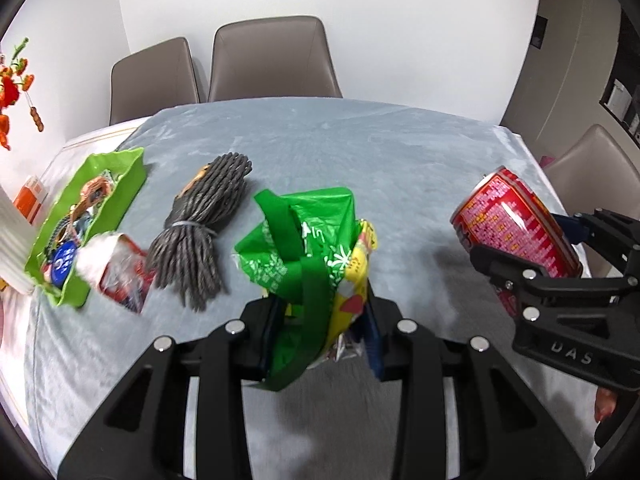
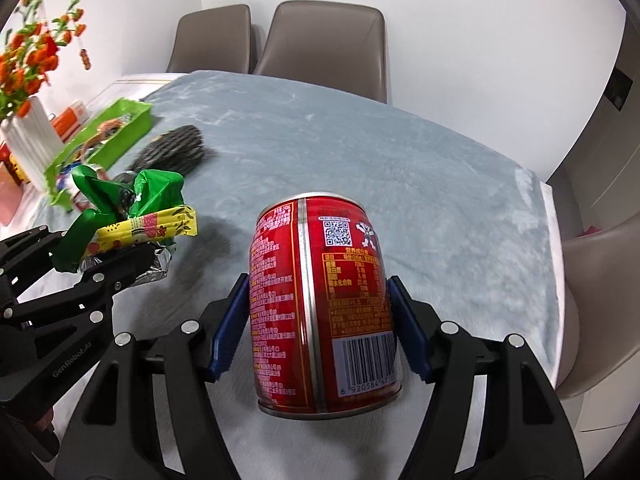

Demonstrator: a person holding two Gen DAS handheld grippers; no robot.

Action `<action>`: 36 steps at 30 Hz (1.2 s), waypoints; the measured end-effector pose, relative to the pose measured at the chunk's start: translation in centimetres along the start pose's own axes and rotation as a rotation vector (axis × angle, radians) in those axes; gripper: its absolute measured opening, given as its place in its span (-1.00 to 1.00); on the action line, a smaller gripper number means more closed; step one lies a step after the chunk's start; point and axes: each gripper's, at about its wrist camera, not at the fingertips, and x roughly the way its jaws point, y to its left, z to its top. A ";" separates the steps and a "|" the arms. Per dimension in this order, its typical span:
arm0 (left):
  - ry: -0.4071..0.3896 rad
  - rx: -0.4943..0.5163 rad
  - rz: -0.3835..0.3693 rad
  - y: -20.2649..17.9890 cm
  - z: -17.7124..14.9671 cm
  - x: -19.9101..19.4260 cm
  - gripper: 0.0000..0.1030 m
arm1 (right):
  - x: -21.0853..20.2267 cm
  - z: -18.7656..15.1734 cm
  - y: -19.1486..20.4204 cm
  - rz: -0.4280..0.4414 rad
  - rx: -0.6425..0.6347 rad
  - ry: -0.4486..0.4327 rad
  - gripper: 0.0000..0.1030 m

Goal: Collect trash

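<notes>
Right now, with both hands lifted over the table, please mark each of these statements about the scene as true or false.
1. The right gripper holds a red can. True.
2. The left gripper is empty. False: its jaws pinch a green bag and a yellow wrapper.
3. The grey rope bundle lies on the table. True.
4. The green tray is empty. False: small items fill it.

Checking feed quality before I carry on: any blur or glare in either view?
Left wrist view: green tray and mop head smeared by motion blur, green wrappers sharper. Right wrist view: red can crisp, with a glare streak down its seam; the far-left clutter is blurred.
</notes>
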 end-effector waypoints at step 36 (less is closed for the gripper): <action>-0.059 0.695 -0.513 -41.2 -28.7 -22.3 -0.32 | -33.4 -49.1 -16.6 -0.454 0.663 -0.049 0.26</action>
